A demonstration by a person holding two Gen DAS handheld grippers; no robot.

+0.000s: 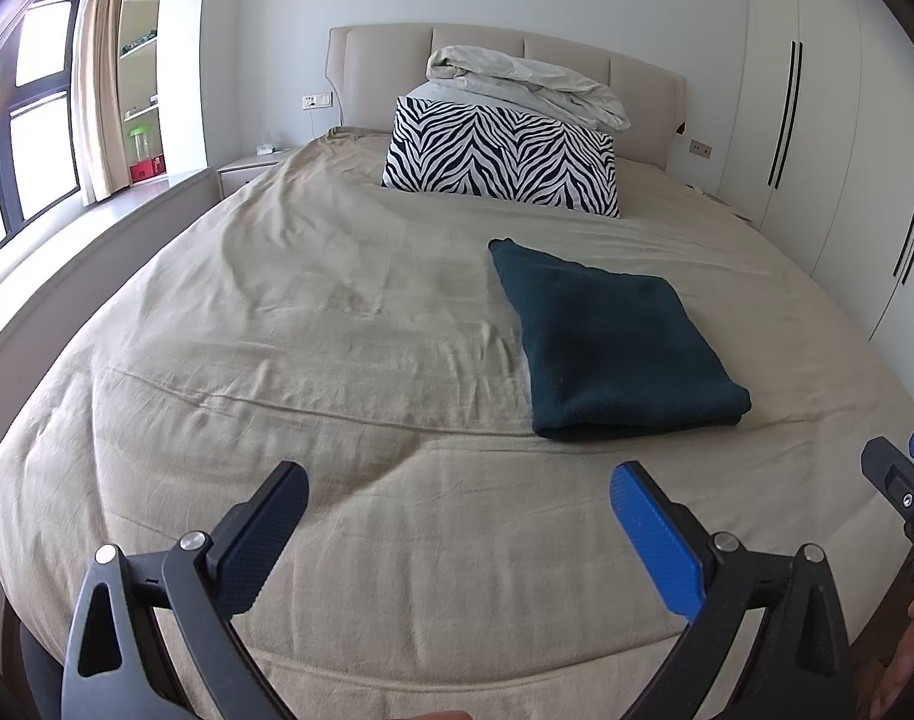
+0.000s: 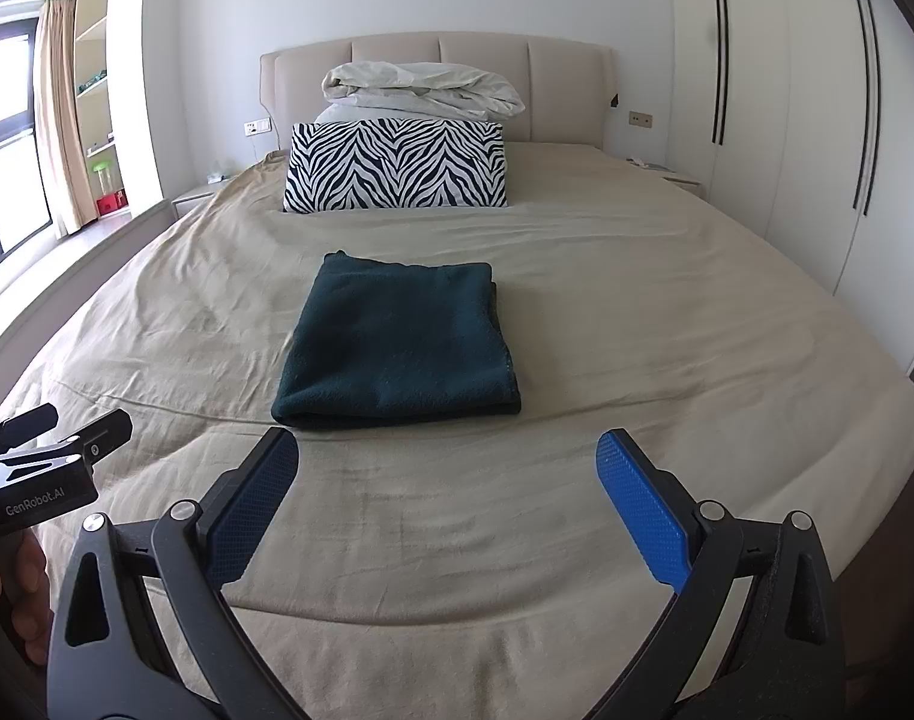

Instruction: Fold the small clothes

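Both grippers up front: left gripper (image 1: pixel 460 483) spread wide, black fingers with blue textured pads (image 1: pixel 652 540), nothing between them, hovering over the near end of the bed; right gripper (image 2: pixel 447 450) likewise spread wide and empty, aimed straight at the garment. Folded dark teal fleece garment (image 2: pixel 396 345) lies flat on the beige wrinkled bedsheet (image 2: pixel 637 360), roughly rectangular, thick folded edge facing the cameras, just beyond the right gripper's fingertips and clear of them. In the left wrist view the same garment (image 1: pixel 613 342) sits forward and to the right of the left gripper, no contact. The right gripper's tip (image 1: pixel 904 480) shows at the right edge of the left view; the left gripper's body (image 2: pixel 42 462) shows at the left edge of the right view, marked "GenRobot.AI", with a person's hand (image 2: pixel 12 588) partly visible below it. Further back, a black-and-white zebra-print pillow (image 2: pixel 396 165) stands against a bundled off-white duvet (image 2: pixel 423 87), in front of a beige padded headboard (image 2: pixel 565 90). White wardrobe doors (image 2: pixel 787 120) to the right, window with beige curtain (image 2: pixel 60 114) to the left.
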